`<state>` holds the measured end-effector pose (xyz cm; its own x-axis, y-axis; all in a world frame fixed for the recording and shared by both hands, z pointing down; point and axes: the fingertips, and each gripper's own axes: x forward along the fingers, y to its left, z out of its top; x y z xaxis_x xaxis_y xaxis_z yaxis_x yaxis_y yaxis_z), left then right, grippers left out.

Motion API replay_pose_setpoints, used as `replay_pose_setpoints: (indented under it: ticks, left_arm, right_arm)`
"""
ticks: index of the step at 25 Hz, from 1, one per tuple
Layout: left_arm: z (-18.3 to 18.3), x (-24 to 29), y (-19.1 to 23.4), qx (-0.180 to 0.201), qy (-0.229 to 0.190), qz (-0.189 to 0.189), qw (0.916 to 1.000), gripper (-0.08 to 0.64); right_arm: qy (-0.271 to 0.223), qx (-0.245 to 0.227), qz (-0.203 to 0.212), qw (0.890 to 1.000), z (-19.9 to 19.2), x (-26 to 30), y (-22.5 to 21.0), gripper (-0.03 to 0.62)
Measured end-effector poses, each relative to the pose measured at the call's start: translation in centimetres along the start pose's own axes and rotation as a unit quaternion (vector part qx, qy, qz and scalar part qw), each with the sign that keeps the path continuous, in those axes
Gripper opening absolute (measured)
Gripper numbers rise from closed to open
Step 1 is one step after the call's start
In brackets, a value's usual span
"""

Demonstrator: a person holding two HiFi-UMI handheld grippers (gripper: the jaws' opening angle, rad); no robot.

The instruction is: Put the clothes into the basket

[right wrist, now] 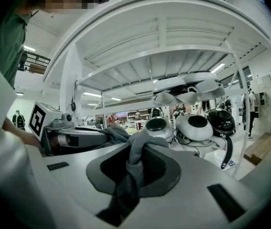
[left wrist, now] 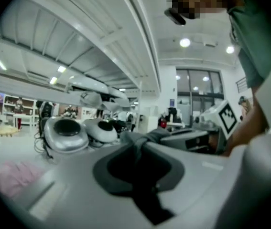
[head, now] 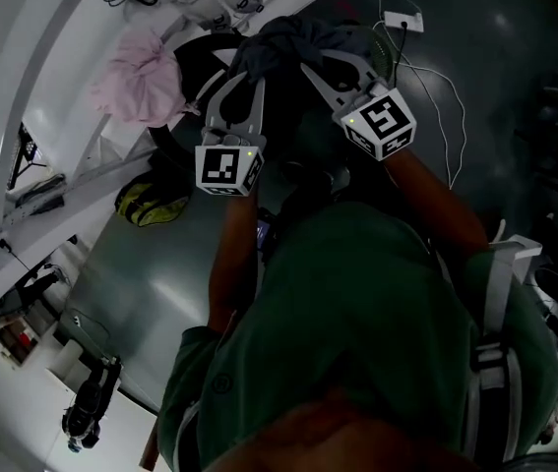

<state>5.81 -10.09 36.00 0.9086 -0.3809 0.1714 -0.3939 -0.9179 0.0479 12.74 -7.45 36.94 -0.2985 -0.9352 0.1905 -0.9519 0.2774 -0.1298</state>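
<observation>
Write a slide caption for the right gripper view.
Right claw shut on a grey garment, left claw pinching the same garment alongside, white rack overhead.

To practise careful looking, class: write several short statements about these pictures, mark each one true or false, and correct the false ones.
1. The left gripper and the right gripper are both shut on one dark grey garment. True.
2. A pink garment lies apart from both grippers. True.
3. The left gripper's jaws stand wide apart with nothing between them. False: they pinch a fold of the dark grey garment.
4. In the head view the two grippers point away from each other. False: their tips come together at the dark grey garment.
</observation>
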Motion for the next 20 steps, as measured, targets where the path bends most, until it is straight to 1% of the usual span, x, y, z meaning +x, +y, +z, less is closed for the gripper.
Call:
replay_pose_setpoints:
  ticks: [4, 8, 14, 20]
  left_arm:
    - [0.0, 4.8, -3.9, 0.002, 0.015, -0.032, 0.9994, 0.037]
    - [-1.0, 9.3, -7.4, 0.002, 0.036, -0.061, 0.9975, 0.037]
    - [-2.7, 15.8, -12.0, -0.01, 0.063, -0.092, 0.9938, 0.037]
    - [-5.4, 21.7, -15.9, -0.015, 0.089, -0.114, 0.9893, 0.037]
  right_arm:
    - [0.0, 0.011, -0.027, 1.0, -0.6, -3.5, -5.0, 0.048]
    - [0.008, 0.03, -0.05, 0.998, -2.2, -6.6, -9.5, 0.048]
    - [0.025, 0.057, -0.079, 0.995, -5.1, -10.6, -15.9, 0.048]
    - [0.044, 0.077, -0.103, 0.991, -8.5, -13.7, -21.7, 0.048]
